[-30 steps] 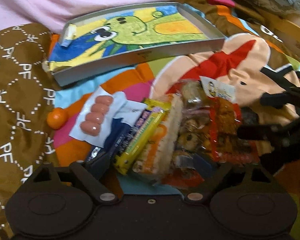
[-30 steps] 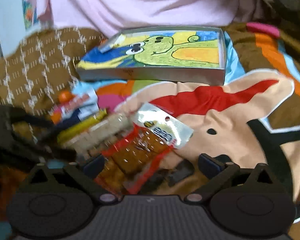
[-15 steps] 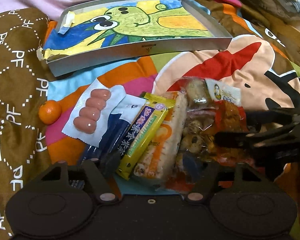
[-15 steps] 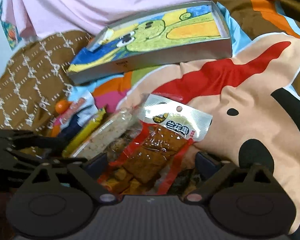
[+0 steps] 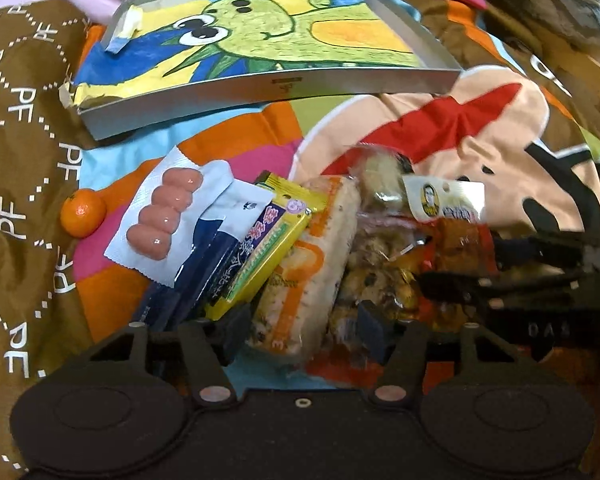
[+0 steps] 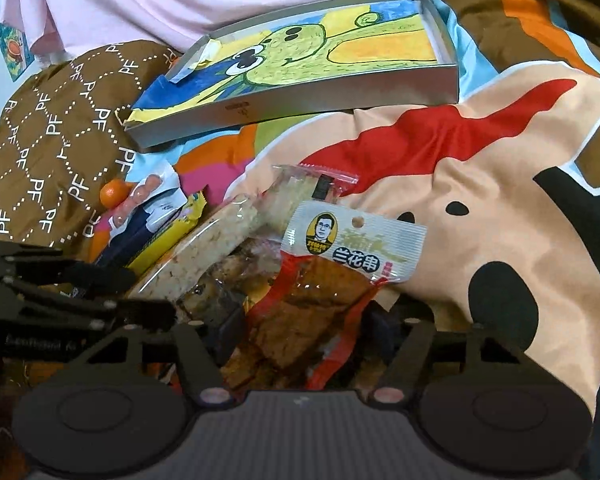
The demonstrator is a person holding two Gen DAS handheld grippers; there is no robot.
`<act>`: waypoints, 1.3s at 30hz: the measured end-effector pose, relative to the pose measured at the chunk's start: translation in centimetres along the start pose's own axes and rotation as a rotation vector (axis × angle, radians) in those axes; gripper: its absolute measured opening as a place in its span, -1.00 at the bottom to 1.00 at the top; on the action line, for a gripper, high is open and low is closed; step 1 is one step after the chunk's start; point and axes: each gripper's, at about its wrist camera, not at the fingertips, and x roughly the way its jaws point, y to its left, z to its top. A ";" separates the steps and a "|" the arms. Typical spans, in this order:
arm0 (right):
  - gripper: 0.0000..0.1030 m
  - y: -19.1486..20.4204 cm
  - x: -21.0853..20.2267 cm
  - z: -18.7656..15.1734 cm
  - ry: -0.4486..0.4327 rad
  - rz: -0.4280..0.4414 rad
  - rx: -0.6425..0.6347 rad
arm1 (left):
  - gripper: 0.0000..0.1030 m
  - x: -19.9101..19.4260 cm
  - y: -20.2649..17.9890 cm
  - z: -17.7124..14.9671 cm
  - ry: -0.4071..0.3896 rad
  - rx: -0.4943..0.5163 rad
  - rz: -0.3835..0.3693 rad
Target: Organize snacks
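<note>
A heap of snack packets (image 5: 300, 256) is spread on the cartoon blanket (image 6: 480, 216), just before the grey tray (image 5: 268, 88). The left gripper (image 5: 300, 328) has been closing round the rice bar (image 5: 304, 280), the right gripper (image 6: 304, 328) round the tofu packet (image 6: 332, 280); whether the pads press cannot be told.

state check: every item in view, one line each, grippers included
Left gripper: jaws just closing, astride the rice cracker pack; contact unclear.
Right gripper: jaws just closing, astride the red tofu pack; contact unclear.
Rice cracker pack: sealed, lying flat in the pile.
Red tofu pack: sealed, on top of the pile.
Sausage pack: sealed, flat.
Yellow bar: sealed, flat.
Tangerine: unpeeled, apart from the pile.
Tray: holds no snacks.
</note>
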 end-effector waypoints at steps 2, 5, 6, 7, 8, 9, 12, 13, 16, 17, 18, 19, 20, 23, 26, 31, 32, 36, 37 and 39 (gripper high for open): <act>0.34 0.0 0.0 0.0 0.002 0.001 0.000 | 0.21 0.4 0.2 0.3 0.005 -0.017 -0.004; 0.31 0.0 -0.2 -0.1 0.007 0.003 -0.007 | 0.23 0.8 0.7 0.7 0.013 -0.069 -0.022; 0.31 0.0 -0.3 -0.1 0.009 0.005 -0.009 | 0.24 0.9 0.9 0.8 0.013 -0.089 -0.030; 0.31 0.0 -0.4 -0.1 0.011 0.009 -0.010 | 0.24 1.0 1.1 0.9 0.016 -0.103 -0.035; 0.31 0.0 -0.5 -0.2 0.014 0.013 -0.010 | 0.26 1.1 1.2 1.0 0.019 -0.113 -0.038; 0.31 -0.1 -0.6 -0.2 0.016 0.018 -0.009 | 0.27 1.2 1.2 1.0 0.022 -0.120 -0.039; 0.31 -0.2 -1.1 -0.2 0.017 0.027 -0.005 | 0.32 1.4 1.0 1.3 0.032 -0.140 -0.033; 0.31 -0.2 -1.2 -0.3 0.017 0.031 -0.004 | 0.33 1.5 0.9 1.4 0.035 -0.149 -0.031; 0.31 -0.3 -1.5 -0.4 0.017 0.046 -0.002 | 0.38 1.7 0.9 1.7 0.040 -0.167 -0.025; 0.31 -0.3 -1.5 -0.4 0.017 0.046 -0.003 | 0.39 1.8 0.9 1.7 0.041 -0.176 -0.024; 0.31 -0.3 -1.5 -0.4 0.017 0.046 -0.005 | 0.37 1.8 1.0 1.8 0.044 -0.185 -0.026; 0.31 -0.3 -1.5 -0.5 0.016 0.045 -0.007 | 0.34 1.8 1.1 1.8 0.045 -0.195 -0.029; 0.31 -0.2 -1.5 -0.5 0.016 0.044 -0.009 | 0.32 1.9 1.1 1.8 0.048 -0.208 -0.032; 0.24 -0.2 -1.5 -0.5 0.017 0.045 -0.011 | 0.24 1.7 1.4 1.8 0.059 -0.261 -0.034; 0.18 -0.1 -1.7 -0.5 0.020 0.052 -0.013 | -0.04 1.5 1.7 1.7 0.070 -0.290 -0.005; 0.15 0.0 -2.0 -0.6 0.021 0.064 -0.020 | -0.05 1.1 1.5 1.2 0.076 -0.282 -0.001; 0.15 0.0 -2.0 -0.6 0.021 0.065 -0.020 | -0.05 1.1 1.3 1.2 0.076 -0.269 0.006; 0.18 -0.2 -2.1 -0.6 0.022 0.067 -0.011 | 0.05 1.7 1.2 1.5 0.076 -0.246 0.019; 0.31 -0.2 -2.1 -0.6 0.024 0.071 -0.005 | 0.06 2.0 1.4 1.5 0.081 -0.255 0.015; 0.52 -0.4 -1.9 -0.7 0.035 0.095 0.020 | 0.11 2.5 1.8 1.4 0.081 -0.278 0.011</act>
